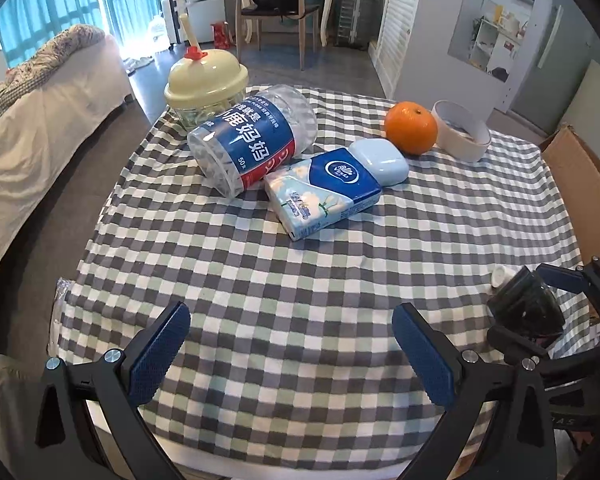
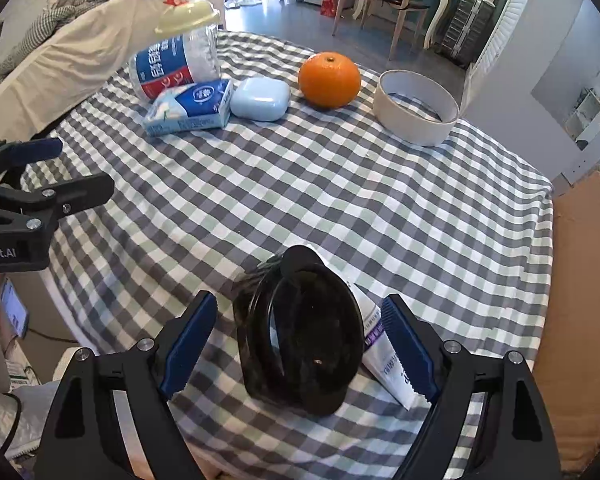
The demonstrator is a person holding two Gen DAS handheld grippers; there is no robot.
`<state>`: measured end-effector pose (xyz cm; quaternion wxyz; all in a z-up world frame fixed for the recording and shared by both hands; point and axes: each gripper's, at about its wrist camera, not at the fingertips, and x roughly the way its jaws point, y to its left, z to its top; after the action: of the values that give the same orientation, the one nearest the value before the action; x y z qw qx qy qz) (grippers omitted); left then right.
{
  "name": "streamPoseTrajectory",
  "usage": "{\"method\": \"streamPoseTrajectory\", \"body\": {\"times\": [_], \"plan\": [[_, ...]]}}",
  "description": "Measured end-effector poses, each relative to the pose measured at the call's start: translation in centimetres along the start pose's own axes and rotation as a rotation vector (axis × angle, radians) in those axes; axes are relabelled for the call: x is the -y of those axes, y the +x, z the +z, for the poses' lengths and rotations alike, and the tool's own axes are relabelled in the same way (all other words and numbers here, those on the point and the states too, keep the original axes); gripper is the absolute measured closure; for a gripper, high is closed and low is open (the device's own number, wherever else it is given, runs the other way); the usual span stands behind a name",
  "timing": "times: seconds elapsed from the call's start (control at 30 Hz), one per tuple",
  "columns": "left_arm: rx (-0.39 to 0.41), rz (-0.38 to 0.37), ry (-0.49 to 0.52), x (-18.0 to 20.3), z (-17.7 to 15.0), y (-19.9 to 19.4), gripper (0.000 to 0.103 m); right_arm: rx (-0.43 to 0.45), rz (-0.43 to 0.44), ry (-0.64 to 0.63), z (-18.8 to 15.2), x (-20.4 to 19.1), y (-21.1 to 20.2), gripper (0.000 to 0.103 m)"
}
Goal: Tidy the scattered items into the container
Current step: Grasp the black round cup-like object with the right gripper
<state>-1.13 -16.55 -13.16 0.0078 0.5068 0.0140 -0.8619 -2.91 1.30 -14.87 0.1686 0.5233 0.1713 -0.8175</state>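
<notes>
On the checked tablecloth (image 1: 280, 280) lie a clear jar with a blue label (image 1: 252, 144) on its side, a tissue pack (image 1: 324, 192), a pale blue case (image 1: 380, 160), an orange (image 1: 410, 128) and a white ring-shaped container (image 1: 462, 130). My left gripper (image 1: 292, 356) is open and empty near the front edge. My right gripper (image 2: 300, 348) is open, its fingers on either side of a dark glass jar (image 2: 300, 336) lying on its side, with a white tube (image 2: 380, 344) beside it. The orange (image 2: 329, 79) and white container (image 2: 416, 108) are far off.
A cream lidded cup with a straw (image 1: 204, 88) stands behind the labelled jar. A cardboard box (image 2: 580, 280) stands off the table's right edge. A bed (image 1: 40, 132) is to the left, a chair (image 1: 276, 12) beyond the table.
</notes>
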Motion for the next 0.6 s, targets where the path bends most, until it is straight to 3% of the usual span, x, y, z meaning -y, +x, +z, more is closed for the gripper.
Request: {"method": "streamPoseTrajectory", "body": {"times": [0.07,0.1,0.3,0.5,0.6], "plan": [[-0.003,0.008,0.003,-0.1,0.3,0.5,0.0,0.001,-0.022,-0.01,0.1,-0.2,0.2,0.026],[-0.006,0.01,0.001,-0.3,0.4,0.7,0.0,0.003,-0.025,-0.013,0.1,-0.2,0.2,0.041],[-0.002,-0.005,0.005,0.3,2.1,2.6,0.0,0.042,-0.029,-0.008,0.5,0.3,-1.0,0.042],[0.045,-0.019,0.079,2.6,4.8,4.7,0.0,0.074,-0.015,0.0,0.8,1.2,-2.3,0.044],[0.028,0.011,0.093,3.2,6.3,6.9,0.0,0.077,-0.006,0.007,0.7,1.7,-2.6,0.044]]}}
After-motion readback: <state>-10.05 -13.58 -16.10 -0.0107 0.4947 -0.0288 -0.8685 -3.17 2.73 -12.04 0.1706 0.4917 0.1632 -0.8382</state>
